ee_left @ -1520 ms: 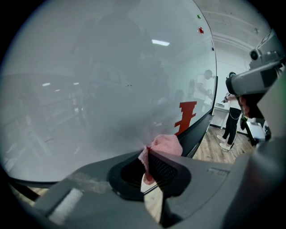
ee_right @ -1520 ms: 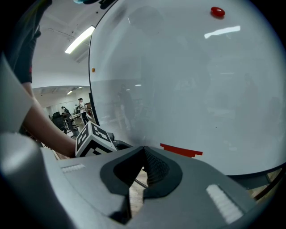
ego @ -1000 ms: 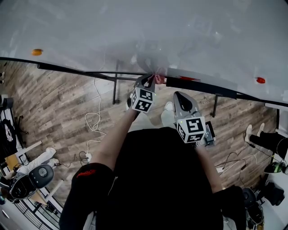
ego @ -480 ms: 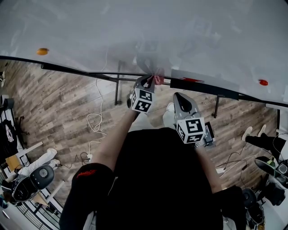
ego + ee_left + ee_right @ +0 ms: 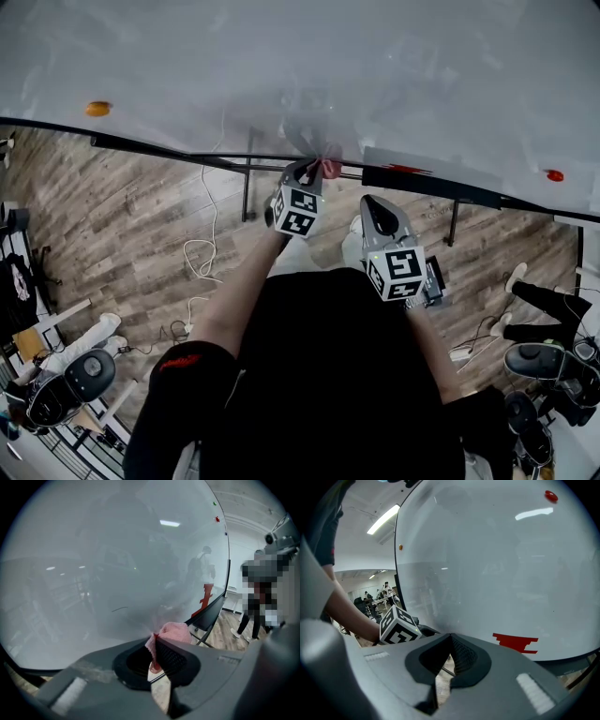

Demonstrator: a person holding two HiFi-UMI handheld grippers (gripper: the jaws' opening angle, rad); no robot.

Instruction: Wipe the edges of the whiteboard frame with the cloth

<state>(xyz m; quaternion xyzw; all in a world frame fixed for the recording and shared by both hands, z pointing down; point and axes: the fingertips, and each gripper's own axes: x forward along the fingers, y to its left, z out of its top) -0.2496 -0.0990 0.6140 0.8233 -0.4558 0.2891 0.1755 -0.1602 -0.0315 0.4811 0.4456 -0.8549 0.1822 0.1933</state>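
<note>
Cloth [image 5: 330,168] now slightly nearer the orange magnet [image 5: 97,109].

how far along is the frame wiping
Done: the small pink cloth is clamped in the left gripper. In hand: it sits at the whiteboard's black lower frame edge. Left: no wiped stretch can be told apart, so judge all edges pending; the right gripper is shut, empty.

The floor [image 5: 122,216] is grey-brown wood planking that fills the lower part of the head view. A white cable [image 5: 200,251] lies looped on it at the left, and thin dark cables [image 5: 483,333] trail at the right. A black office chair [image 5: 64,382] stands at the near left. In the right gripper view a long ceiling light [image 5: 384,519] glows against a white ceiling, with desks [image 5: 377,601] far off at the left.
</note>
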